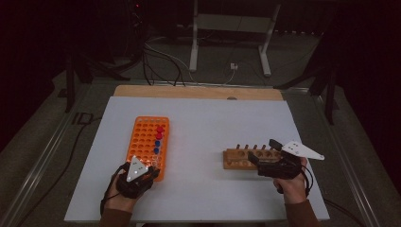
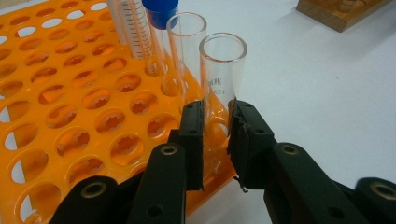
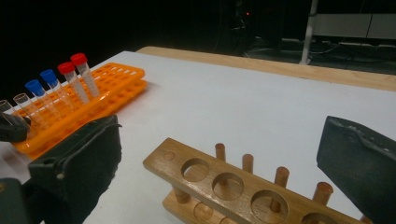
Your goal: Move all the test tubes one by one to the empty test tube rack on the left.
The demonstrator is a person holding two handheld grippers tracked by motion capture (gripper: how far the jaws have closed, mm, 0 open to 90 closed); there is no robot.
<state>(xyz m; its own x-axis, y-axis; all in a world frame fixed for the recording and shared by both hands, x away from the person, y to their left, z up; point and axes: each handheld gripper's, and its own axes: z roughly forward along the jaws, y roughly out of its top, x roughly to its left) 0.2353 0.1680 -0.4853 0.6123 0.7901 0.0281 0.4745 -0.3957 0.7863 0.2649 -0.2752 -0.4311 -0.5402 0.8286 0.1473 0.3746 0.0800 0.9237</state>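
the glass tube (image 2: 219, 84) is clear and uncapped, with an open round rim and faint printed lettering on its wall; it stands upright in a hole at the near right edge of the orange rack (image 2: 70, 107), right by the rack's corner; the left gripper (image 2: 215, 135) is pinching this tube, its two black jaws pressed against the glass from either side, low on the tube and just above the rack top; in the high view the left gripper (image 1: 137, 174) sits at the near end of the orange rack (image 1: 142, 137), on the left half of the white table (image 1: 213, 118).

counted in the right gripper view, six tubes stand in one row in the rack: two with red caps (image 3: 72, 63), two with blue caps (image 3: 41, 81), and two clear open ones, of which the second open tube (image 2: 186, 51) stands just behind the held one, close but apart; one orange rack; one wooden rack (image 3: 224, 179) with a row of round holes and upright pegs, no tube in the holes that show.

the right gripper (image 3: 219, 158) is spread wide, its jaws standing either side of the wooden rack without touching it; in the high view the right gripper (image 1: 279, 158) hangs at the wooden rack (image 1: 241, 158), on the right of the table, well apart from the left gripper.
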